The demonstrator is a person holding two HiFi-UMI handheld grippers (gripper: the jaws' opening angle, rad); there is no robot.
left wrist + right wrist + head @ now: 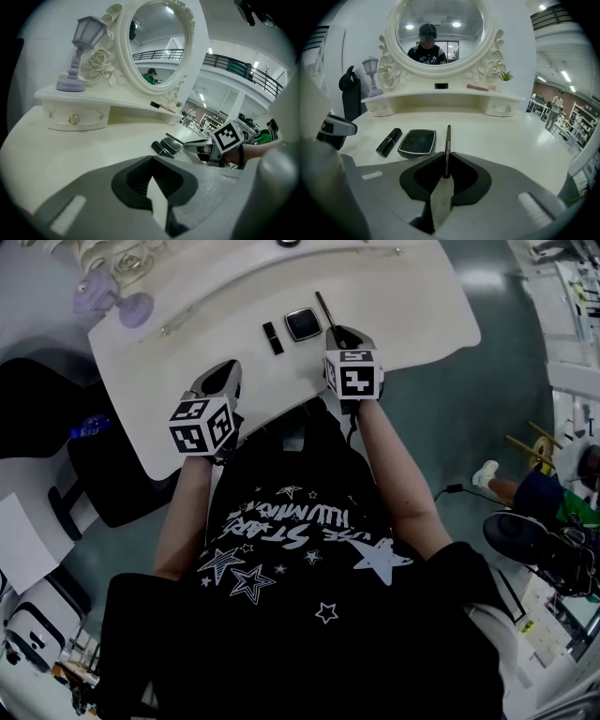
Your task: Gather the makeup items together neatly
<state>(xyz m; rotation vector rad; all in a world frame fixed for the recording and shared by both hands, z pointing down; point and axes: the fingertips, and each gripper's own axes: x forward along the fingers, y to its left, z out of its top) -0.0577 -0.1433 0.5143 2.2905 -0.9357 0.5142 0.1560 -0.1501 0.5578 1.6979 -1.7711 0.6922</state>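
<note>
On the white dressing table (412, 296) a black lipstick (273, 337) (388, 141) lies beside a dark square compact (303, 323) (417, 142). A thin brown makeup pencil (324, 307) (448, 140) lies just right of the compact. My right gripper (345, 334) (447, 155) is shut on the pencil's near end, and the pencil points away toward the mirror. My left gripper (221, 378) (151, 160) hovers over the table's near left part, shut, with nothing in it. In the left gripper view the lipstick (158, 149), the compact (171, 144) and the right gripper (206, 150) lie ahead to the right.
An oval mirror (439, 33) stands on a raised shelf (440, 96) with small drawers. On that shelf are a lilac lamp (77, 51) (112, 292), a pink stick (477, 87) and a small black item (441, 86). A black chair (103, 465) stands left of the table.
</note>
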